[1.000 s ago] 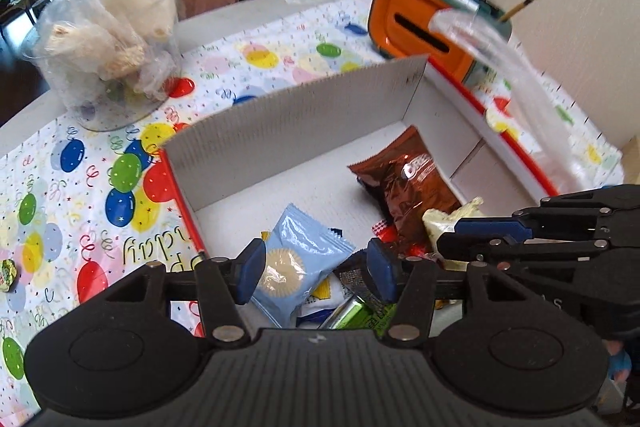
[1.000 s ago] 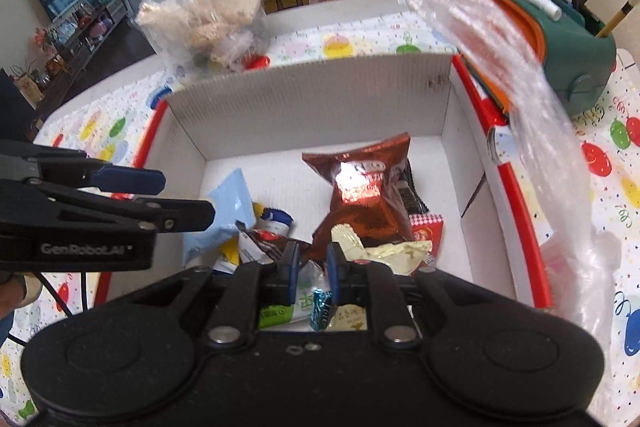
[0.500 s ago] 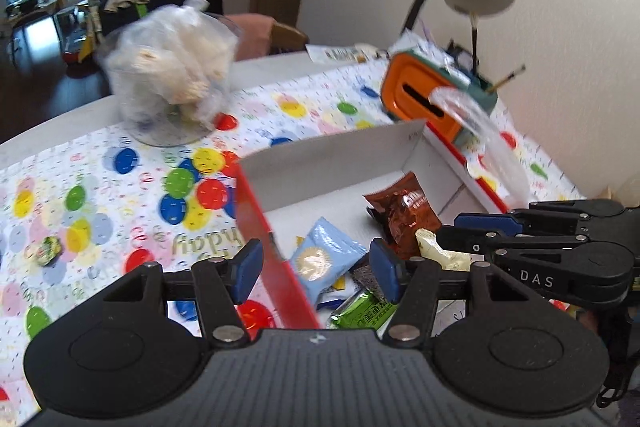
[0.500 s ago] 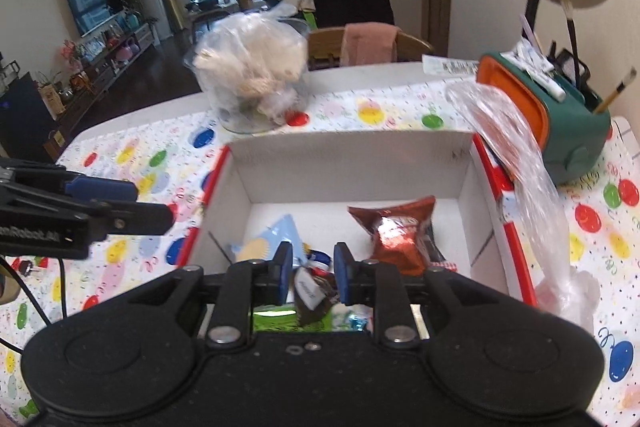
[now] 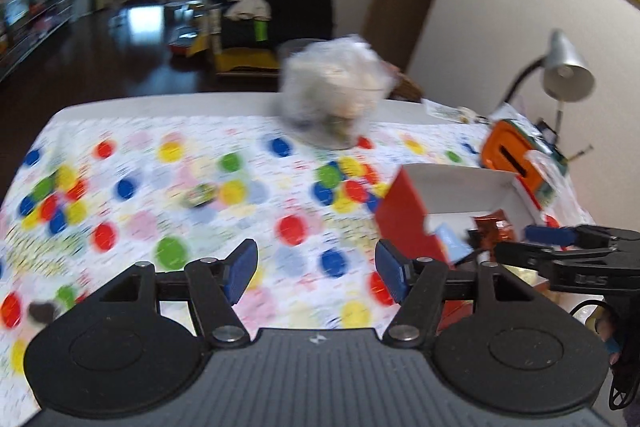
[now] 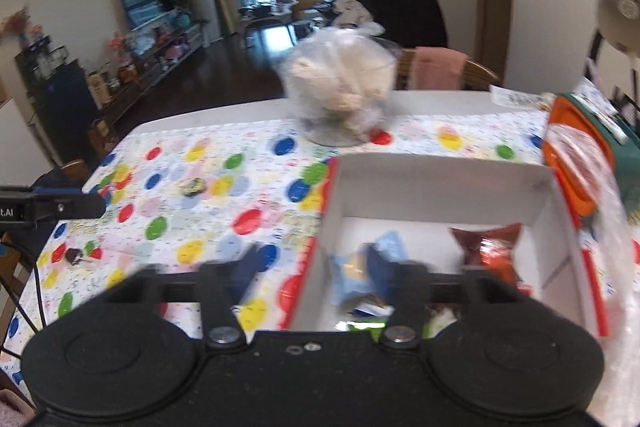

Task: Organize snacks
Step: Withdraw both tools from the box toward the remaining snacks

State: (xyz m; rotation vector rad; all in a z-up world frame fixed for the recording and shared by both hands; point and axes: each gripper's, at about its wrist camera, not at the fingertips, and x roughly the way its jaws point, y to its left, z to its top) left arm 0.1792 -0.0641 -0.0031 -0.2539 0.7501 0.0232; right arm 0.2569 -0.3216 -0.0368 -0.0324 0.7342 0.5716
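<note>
A red-and-white cardboard box holds several snacks: a brown packet, a light blue packet and a green one. The box also shows in the left wrist view. My right gripper is open and empty over the box's near left edge, blurred by motion. My left gripper is open and empty above the balloon-print tablecloth, left of the box. A small round snack and a dark one lie on the cloth; both show in the right wrist view.
A clear bag of pale snacks stands at the table's far side. An orange-and-green holder and a desk lamp are right of the box. A loose clear plastic bag hangs over the box's right wall.
Both grippers have pulled up and back and swung left. My right gripper, shut on a small snack before, is now open and empty. The left gripper stayed open.
</note>
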